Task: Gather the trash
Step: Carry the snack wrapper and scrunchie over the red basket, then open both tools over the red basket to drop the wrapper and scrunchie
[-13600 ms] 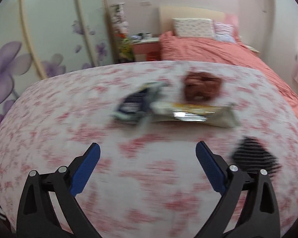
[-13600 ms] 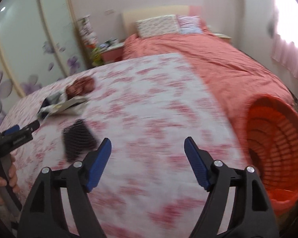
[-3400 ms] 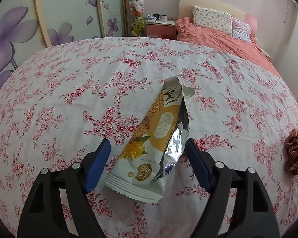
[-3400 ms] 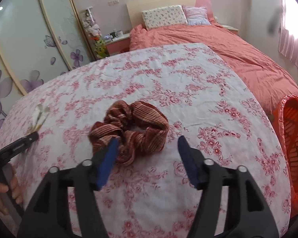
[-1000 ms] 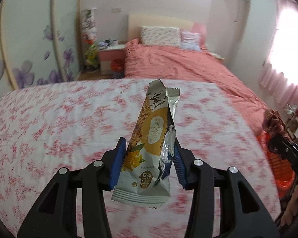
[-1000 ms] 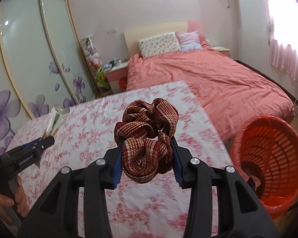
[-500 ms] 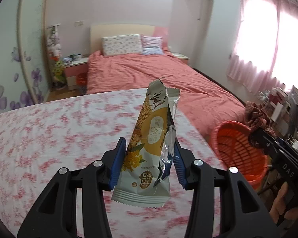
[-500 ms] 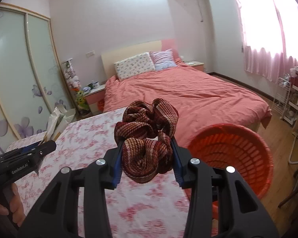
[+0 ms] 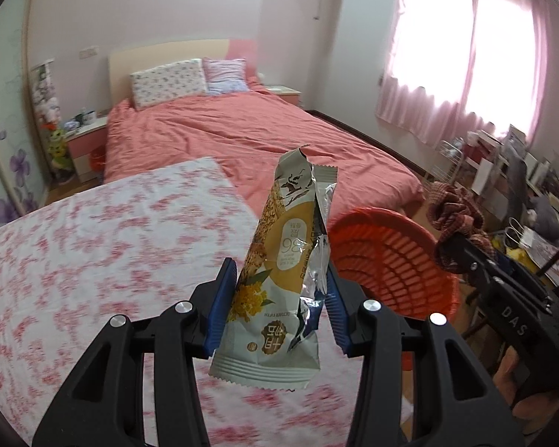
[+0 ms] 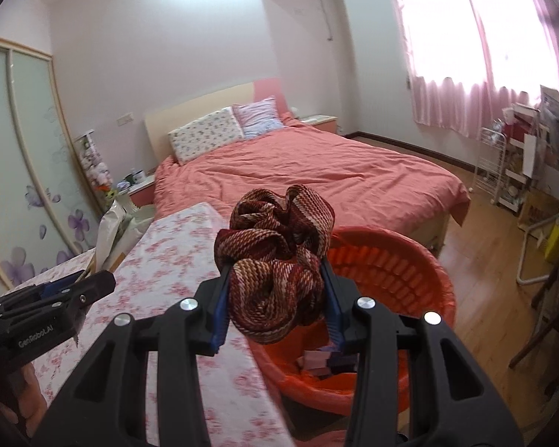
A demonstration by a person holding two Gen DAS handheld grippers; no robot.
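wrapper: snack wrapper [image 9: 279,279], torn open at top, yellow/grey print, silver foil inside, standing upright above the floral cloth [image 9: 93,260]
scrunchie: red-brown woven scrunchie [image 10: 275,264], bunched, held up over the near rim of the basket
left gripper: left gripper [image 9: 277,307] blue pads clamped on the wrapper's lower half
right gripper: right gripper [image 10: 275,305] clamped on the scrunchie, narrow gap
basket: orange slatted basket [image 10: 410,272] on the floor, right of the cloth's edge, near the foot of the pink bed [image 10: 316,171]; a few items inside, too small to tell
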